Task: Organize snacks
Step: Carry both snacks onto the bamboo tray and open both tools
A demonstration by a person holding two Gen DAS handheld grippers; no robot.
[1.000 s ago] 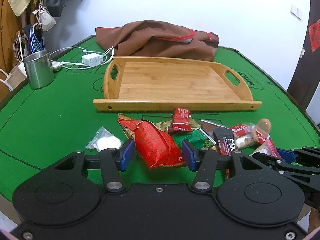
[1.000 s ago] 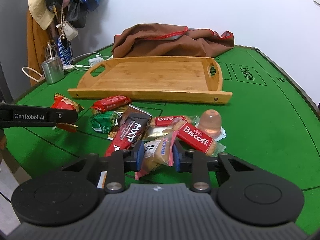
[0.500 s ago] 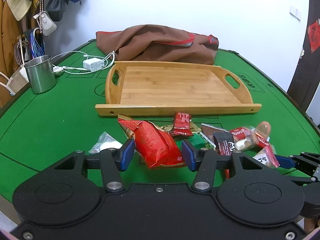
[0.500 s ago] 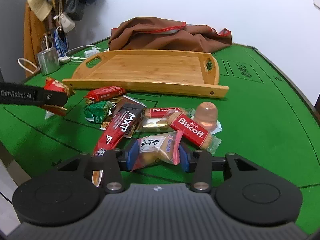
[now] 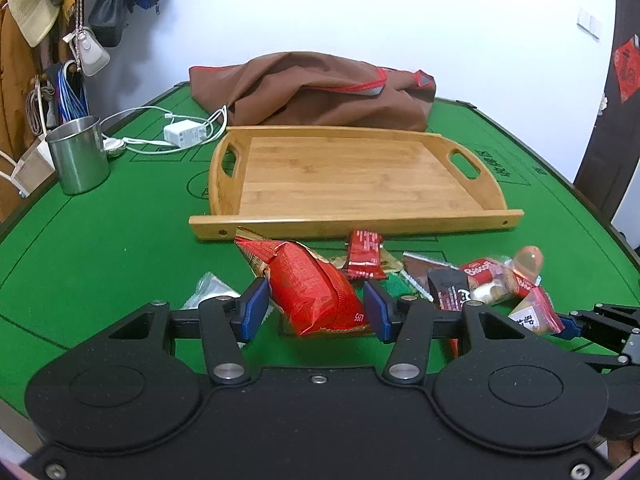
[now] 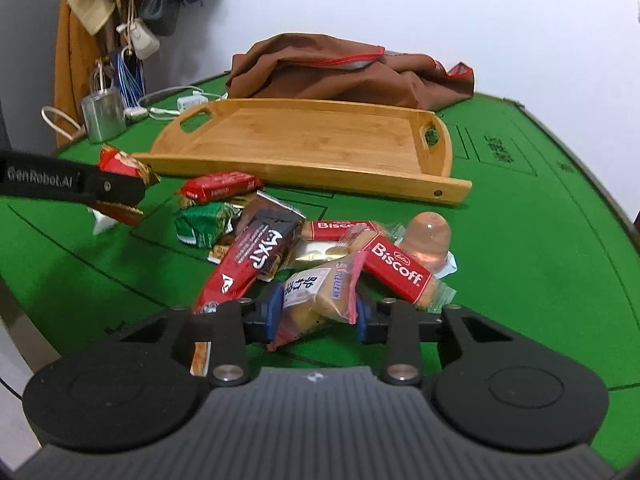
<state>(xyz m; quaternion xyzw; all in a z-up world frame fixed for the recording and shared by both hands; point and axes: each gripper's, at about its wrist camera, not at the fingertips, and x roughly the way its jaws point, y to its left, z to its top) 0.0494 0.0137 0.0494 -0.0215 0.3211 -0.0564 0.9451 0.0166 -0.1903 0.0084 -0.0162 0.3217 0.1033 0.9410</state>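
From the left wrist: left gripper (image 5: 316, 309) clamped on red snack bag (image 5: 310, 286), long axis running away toward wooden tray (image 5: 352, 222) just beyond — empty, on green felt table (image 5: 100, 240). From the right wrist: right gripper (image 6: 317, 313) closing on clear-wrapped pastry (image 6: 320, 290), nearest of the pile; tray farther ahead, white wall behind.

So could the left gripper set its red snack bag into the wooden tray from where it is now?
Probably yes. The left gripper is shut on the red snack bag, and the wooden tray lies straight ahead with a bare floor. Only its low front rim stands between, so the bag needs lifting over it.
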